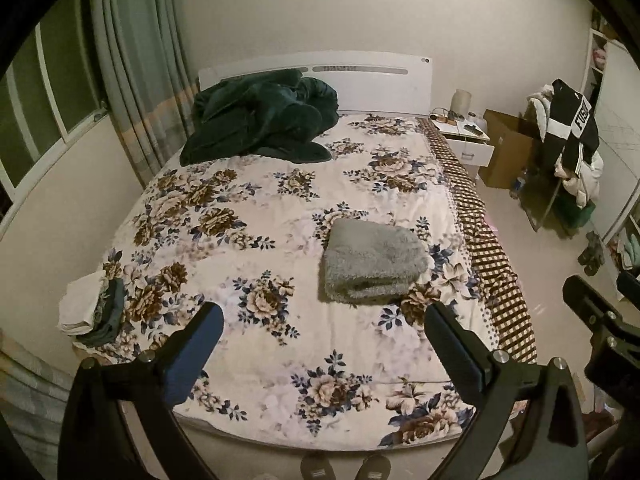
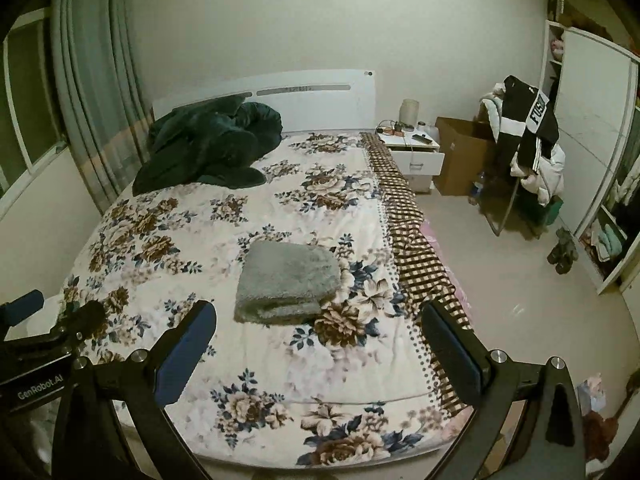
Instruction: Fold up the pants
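Observation:
Grey fuzzy pants (image 1: 372, 266) lie folded into a compact rectangle on the floral bedspread (image 1: 260, 216), right of the bed's middle. They also show in the right wrist view (image 2: 286, 282). My left gripper (image 1: 324, 316) is open and empty, held above the foot of the bed, short of the pants. My right gripper (image 2: 320, 316) is open and empty, also above the foot of the bed. The right gripper shows at the right edge of the left wrist view (image 1: 600, 316). The left gripper's body shows at the left edge of the right wrist view (image 2: 44, 332).
A dark green blanket (image 1: 260, 120) is heaped at the headboard. A small stack of folded clothes (image 1: 92, 308) sits at the bed's left edge. A nightstand (image 1: 466, 136), cardboard box (image 1: 508, 148) and clothes-laden rack (image 1: 572, 136) stand right of the bed. Slippers (image 1: 344, 468) lie below.

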{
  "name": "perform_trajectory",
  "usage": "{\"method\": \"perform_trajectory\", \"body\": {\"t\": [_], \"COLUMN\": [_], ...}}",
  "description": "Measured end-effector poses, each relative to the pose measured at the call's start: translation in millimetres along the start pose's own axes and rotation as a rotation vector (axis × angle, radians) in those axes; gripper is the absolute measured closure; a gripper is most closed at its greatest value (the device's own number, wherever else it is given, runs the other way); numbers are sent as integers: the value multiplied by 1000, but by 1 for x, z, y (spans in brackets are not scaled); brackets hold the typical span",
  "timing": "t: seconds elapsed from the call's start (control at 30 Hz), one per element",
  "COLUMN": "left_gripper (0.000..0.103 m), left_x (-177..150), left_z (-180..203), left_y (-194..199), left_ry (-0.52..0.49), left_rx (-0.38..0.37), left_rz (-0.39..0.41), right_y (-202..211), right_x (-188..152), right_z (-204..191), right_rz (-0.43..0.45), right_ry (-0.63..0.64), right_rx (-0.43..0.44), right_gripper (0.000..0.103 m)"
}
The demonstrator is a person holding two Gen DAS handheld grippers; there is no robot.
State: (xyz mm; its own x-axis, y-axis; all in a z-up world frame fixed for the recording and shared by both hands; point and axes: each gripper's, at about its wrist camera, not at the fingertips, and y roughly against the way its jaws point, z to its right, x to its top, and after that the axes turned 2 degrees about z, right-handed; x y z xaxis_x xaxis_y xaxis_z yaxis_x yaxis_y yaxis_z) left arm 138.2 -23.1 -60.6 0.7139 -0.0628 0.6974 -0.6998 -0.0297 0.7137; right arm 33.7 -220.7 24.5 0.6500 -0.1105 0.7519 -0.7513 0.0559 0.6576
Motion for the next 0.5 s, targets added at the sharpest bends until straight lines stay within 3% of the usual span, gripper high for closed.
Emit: {"method": "perform_trajectory", "body": {"t": [0.5], "left_gripper": [1], "left_x": [-1], "left_z": [1], "left_y": [10], "left_ry": [-6], "left_rx": [18], "left_rz": [16], "right_y": [0], "right_x": [-5], "right_z": [6], "right_rz": [-17], "right_ry": [27], "right_rx": [33], "right_gripper": [0]}}
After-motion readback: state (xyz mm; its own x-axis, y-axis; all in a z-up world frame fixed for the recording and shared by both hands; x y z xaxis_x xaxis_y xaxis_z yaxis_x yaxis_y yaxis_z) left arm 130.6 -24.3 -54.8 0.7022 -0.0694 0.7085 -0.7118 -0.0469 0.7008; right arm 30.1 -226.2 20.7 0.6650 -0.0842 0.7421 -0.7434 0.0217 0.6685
